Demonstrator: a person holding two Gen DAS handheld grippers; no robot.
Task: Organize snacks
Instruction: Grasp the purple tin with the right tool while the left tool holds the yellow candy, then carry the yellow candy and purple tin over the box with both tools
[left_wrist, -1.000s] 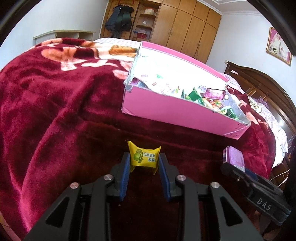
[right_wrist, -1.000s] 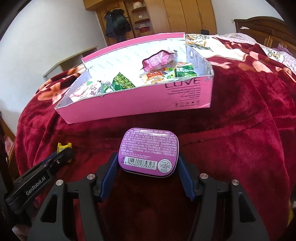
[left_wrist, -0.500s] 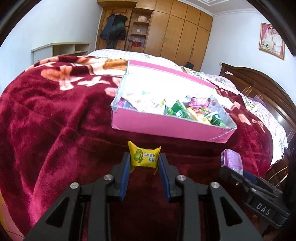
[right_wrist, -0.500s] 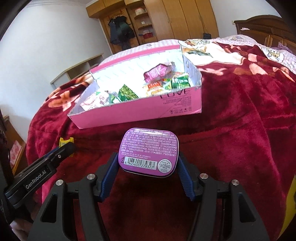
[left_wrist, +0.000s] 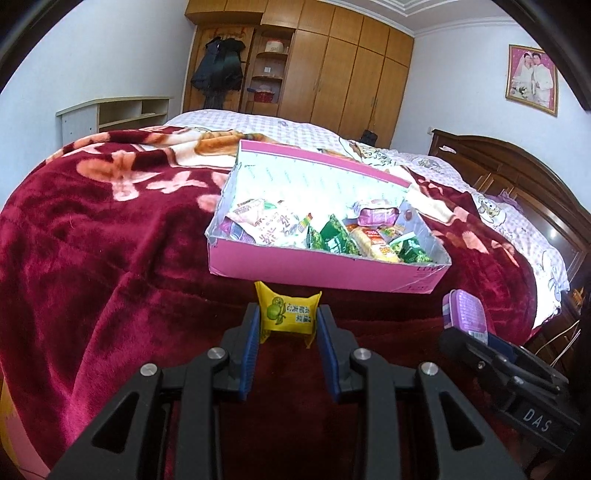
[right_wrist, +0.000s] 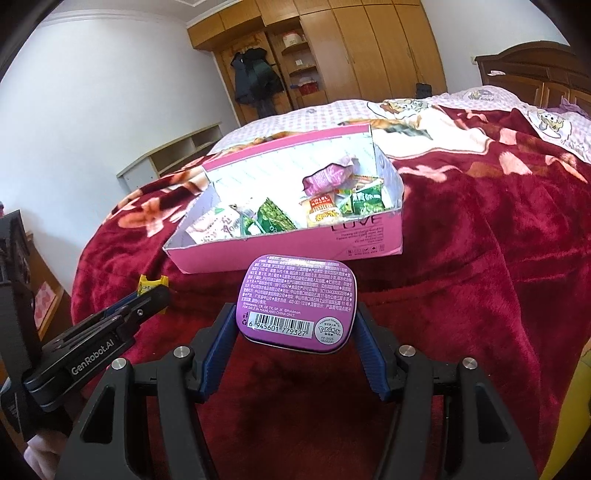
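My left gripper (left_wrist: 288, 325) is shut on a small yellow snack packet (left_wrist: 286, 313) with a green fruit picture, held above the red blanket. The right gripper (right_wrist: 297, 317) is shut on a purple mint tin (right_wrist: 297, 301), barcode side up. Ahead of both lies an open pink box (left_wrist: 325, 269) holding several snack packets, white, green, orange and pink. In the left wrist view the purple tin (left_wrist: 467, 314) shows at the right. From the right wrist view the yellow packet (right_wrist: 149, 286) peeks past the left gripper's fingers (right_wrist: 147, 301).
A dark red floral blanket (left_wrist: 92, 258) covers the bed. A wooden wardrobe (left_wrist: 332, 74) with hanging coats stands behind, a low white shelf (left_wrist: 110, 114) at the left wall, a dark wooden headboard (left_wrist: 517, 173) at the right. A framed photo (left_wrist: 532, 79) hangs on the wall.
Both grippers have risen and drawn back from the pink box, which now looks smaller and farther. Each keeps its grip: yellow packet left, purple tin right.
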